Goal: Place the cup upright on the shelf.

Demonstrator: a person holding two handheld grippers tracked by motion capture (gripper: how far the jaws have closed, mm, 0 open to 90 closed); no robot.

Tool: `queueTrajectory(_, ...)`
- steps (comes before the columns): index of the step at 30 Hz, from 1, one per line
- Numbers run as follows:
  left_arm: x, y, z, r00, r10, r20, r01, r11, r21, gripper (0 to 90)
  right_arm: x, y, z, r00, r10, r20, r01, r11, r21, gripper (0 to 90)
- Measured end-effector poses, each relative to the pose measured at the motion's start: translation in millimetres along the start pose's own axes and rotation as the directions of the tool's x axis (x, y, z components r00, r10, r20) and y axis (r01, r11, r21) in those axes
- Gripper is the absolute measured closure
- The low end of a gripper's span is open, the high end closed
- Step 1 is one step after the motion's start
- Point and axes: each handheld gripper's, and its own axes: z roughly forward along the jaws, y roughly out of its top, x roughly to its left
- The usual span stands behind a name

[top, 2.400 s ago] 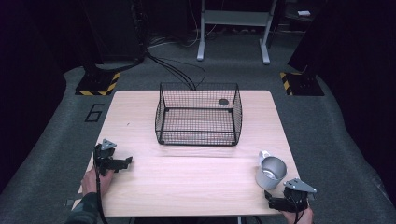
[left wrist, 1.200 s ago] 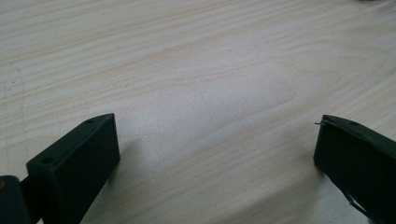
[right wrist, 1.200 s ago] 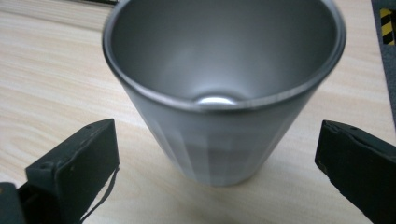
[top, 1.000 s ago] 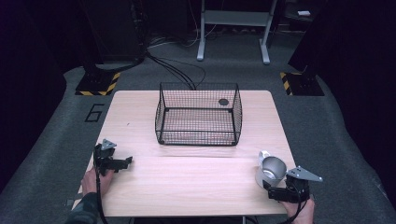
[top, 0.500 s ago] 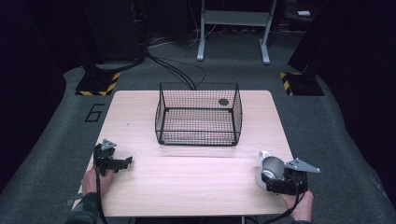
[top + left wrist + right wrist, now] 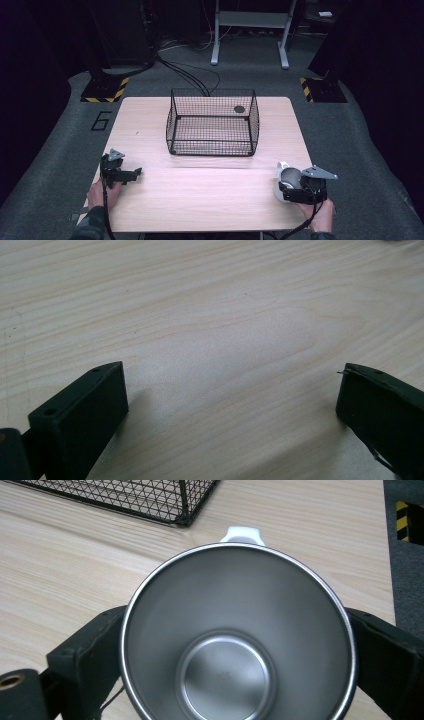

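Right gripper (image 6: 292, 191) sits at about four o'clock on the table (image 6: 210, 200), its two black jaws bracketing a steel cup (image 6: 237, 650) from either side; the pads look pressed to the cup's wall, though its rim hides the contact itself, so I judge it clamped rather than merely flanked. Tipped on its side, the cup faces its open mouth back at the gripper camera, with a white handle (image 6: 242, 533) on the far side, so the jaws take the body. Left gripper (image 6: 120, 172) waits at eight o'clock, jaws wide apart over bare wood. Farther off, toward twelve, stands the wire basket (image 6: 212, 125), probably the cup's destination.
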Motion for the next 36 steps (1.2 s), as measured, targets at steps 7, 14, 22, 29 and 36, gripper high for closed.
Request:
queueTrajectory(7, -0.2, 0.0, 0.3, 1.0000, -0.004, 0.001, 0.004, 1.0000, -0.004, 0.3, 0.5, 2.5, -0.3, 0.9999, -0.013, 0.008, 0.013, 1.000, 0.022, 5.2)
queueTrajectory(14, 0.7, 0.7, -1.2, 0.9999, 0.006, 0.008, -0.006, 0.9999, 0.015, 0.3, -0.2, 5.7, -1.7, 0.9995, -0.031, 0.008, 0.030, 0.999, 0.039, 5.6)
queueTrajectory(22, 1.1, 0.7, -1.4, 0.9999, 0.011, 0.008, -0.012, 0.9998, 0.019, 0.3, 1.6, 21.3, -11.1, 0.9978, -0.066, 0.008, 0.066, 0.998, 0.018, 5.7)
queueTrajectory(29, 0.9, 0.7, -1.4, 0.9999, 0.009, 0.009, -0.009, 0.9998, 0.019, 0.3, 11.5, 33.9, -14.7, 0.9961, -0.086, -0.020, 0.086, 0.996, 0.010, 5.7)
queueTrajectory(36, -0.2, 0.0, 0.2, 1.0000, -0.003, 0.001, 0.003, 1.0000, -0.003, 0.3, 19.6, 42.6, -16.1, 0.9936, -0.103, -0.046, 0.103, 0.995, 0.005, 5.7)
